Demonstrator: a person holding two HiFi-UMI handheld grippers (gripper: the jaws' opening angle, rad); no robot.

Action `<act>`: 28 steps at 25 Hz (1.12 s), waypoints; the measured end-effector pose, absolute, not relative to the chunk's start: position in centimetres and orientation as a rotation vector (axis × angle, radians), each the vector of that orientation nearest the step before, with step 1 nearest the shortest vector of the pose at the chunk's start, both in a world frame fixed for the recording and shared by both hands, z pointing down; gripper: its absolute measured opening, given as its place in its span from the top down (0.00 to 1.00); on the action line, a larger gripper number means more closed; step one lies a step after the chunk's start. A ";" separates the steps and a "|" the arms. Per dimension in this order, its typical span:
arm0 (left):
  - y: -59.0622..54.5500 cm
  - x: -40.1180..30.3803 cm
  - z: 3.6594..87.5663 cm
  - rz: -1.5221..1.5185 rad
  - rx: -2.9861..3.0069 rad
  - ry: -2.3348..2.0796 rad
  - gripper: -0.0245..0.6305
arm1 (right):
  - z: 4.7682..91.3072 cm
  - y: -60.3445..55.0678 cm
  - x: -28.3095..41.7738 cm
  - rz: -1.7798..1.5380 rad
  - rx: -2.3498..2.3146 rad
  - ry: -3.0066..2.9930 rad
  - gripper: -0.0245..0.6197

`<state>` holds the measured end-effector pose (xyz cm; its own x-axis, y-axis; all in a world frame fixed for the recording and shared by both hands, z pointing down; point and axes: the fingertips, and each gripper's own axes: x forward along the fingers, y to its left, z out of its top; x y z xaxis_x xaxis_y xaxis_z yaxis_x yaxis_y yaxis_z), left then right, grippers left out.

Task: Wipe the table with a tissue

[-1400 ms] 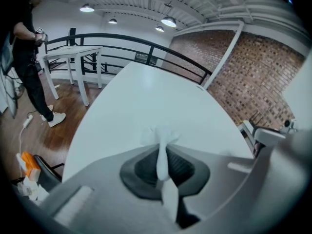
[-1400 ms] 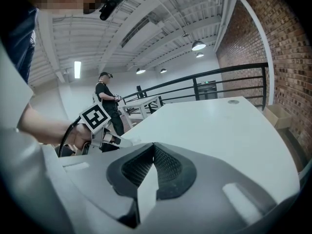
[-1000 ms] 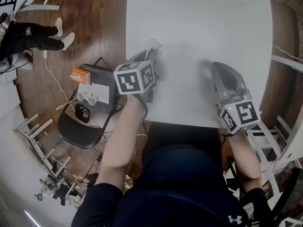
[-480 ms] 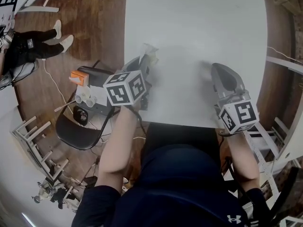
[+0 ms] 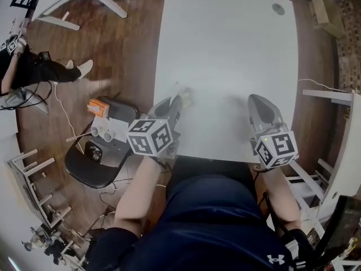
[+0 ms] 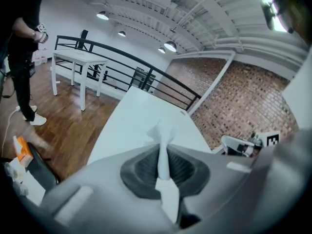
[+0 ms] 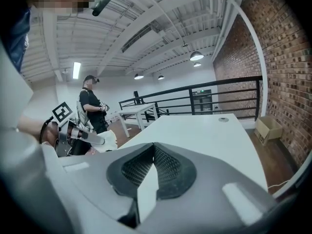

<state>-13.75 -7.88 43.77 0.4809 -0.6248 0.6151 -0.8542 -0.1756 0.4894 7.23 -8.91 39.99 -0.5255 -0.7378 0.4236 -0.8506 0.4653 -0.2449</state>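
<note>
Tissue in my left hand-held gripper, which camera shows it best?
The left gripper view: the tissue sits centre frame, pinched in the shut jaws of the left hand-held gripper. The head view shows only a small white tuft past that tip; the right gripper view shows it small, at the left.

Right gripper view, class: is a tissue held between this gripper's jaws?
No: the right gripper has its jaws closed on each other with nothing between them, while the tissue sits clamped in the left gripper.

Tissue at table's near-left edge, chair left of table
</note>
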 end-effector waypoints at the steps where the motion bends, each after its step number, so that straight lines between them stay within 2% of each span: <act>1: -7.5 -13.5 43.0 0.331 1.909 -1.227 0.95 | 39.6 -8.7 7.2 0.622 1.368 -2.462 0.95; 13: -3.6 -12.0 37.1 0.178 1.993 -1.194 0.95 | 33.9 -5.7 7.4 0.502 1.412 -2.540 0.95; 28: -2.0 -10.7 34.8 0.148 2.082 -1.172 0.95 | 32.5 -3.8 5.9 0.493 1.382 -2.585 0.95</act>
